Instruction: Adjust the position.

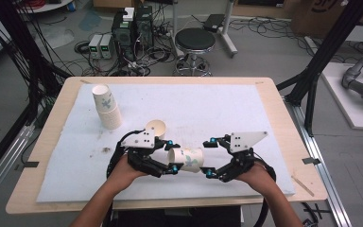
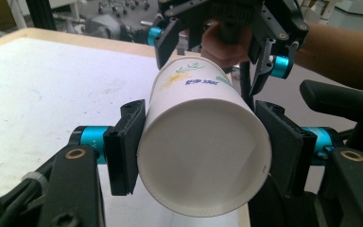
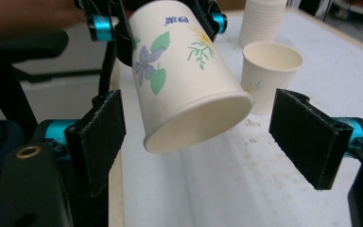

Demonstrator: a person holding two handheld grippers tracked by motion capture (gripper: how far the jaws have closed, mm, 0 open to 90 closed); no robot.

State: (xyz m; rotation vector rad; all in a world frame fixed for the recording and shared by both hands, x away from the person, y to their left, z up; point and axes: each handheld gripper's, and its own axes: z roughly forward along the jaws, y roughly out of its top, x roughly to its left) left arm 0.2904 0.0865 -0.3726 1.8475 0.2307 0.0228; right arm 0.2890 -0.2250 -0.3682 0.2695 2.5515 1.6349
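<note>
Left jaws: left gripper (image 1: 170, 156) clamps the paper cup (image 1: 189, 159) near its mouth, pads (image 2: 125, 142) pressed on both sides.
Right jaws: right gripper (image 1: 210, 157) spread wide around the cup's base end, pads (image 3: 307, 137) clear of it.
Cup: lying sideways in the air between both grippers, above the white mat (image 1: 208, 106).
Nearby: second cup (image 1: 155, 128) upright on the mat just behind the left gripper.
Farther: cup stack (image 1: 106, 106), apparently tilted, toward the mat's far left.
Under all: wooden table (image 1: 286, 132).
</note>
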